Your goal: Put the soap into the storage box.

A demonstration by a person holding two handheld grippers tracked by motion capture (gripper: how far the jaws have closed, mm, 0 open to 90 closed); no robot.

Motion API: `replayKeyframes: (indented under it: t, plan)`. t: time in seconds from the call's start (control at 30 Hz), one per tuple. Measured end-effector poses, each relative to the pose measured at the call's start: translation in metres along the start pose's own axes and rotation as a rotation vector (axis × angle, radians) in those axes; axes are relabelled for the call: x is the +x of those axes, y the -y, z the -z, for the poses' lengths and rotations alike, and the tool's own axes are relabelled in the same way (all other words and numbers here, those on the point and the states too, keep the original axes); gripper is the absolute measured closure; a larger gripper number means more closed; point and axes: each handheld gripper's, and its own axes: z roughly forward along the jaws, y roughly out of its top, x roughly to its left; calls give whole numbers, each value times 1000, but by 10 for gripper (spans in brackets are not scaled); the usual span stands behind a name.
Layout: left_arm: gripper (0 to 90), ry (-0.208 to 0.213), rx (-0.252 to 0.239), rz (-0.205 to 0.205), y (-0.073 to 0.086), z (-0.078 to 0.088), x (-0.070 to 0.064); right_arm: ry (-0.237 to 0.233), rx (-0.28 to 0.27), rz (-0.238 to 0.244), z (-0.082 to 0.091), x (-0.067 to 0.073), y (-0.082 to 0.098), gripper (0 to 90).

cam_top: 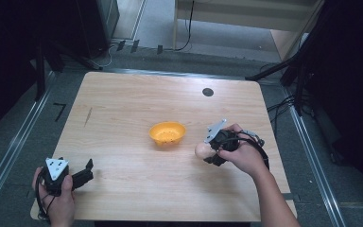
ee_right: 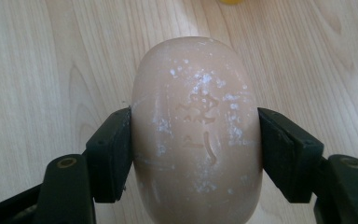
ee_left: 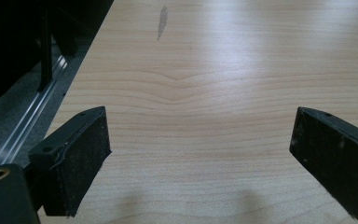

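high view: the right gripper [cam_top: 207, 152] pinches a pale peach bar of soap [cam_top: 202, 150] over the wooden counter [cam_top: 123, 109], just right of a small orange bowl [cam_top: 167, 133]. the left gripper [cam_top: 86, 171] rests near the counter's front left corner, well apart from both.

left gripper view: its jaws stand spread wide, bare wood between them.

right gripper view: the soap [ee_right: 196, 130] sits clamped between both pads, stamped marks and white flecks on its face, the counter [ee_right: 51, 70] behind it.
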Motion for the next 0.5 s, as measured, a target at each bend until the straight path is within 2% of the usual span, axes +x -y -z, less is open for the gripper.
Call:
replayKeyframes:
  t: [0.2, 0.27, 0.5]
  plan:
    - [51, 0, 2, -2, 0, 0, 0, -25, -26, 47, 3, -2, -11, 328]
    - [51, 0, 1, -2, 0, 0, 0, -18, -24, 62, 5, -4, -17, 328]
    - [51, 2, -2, 1, 0, 1, 0, -23, -32, 81, 8, -10, -29, 328]
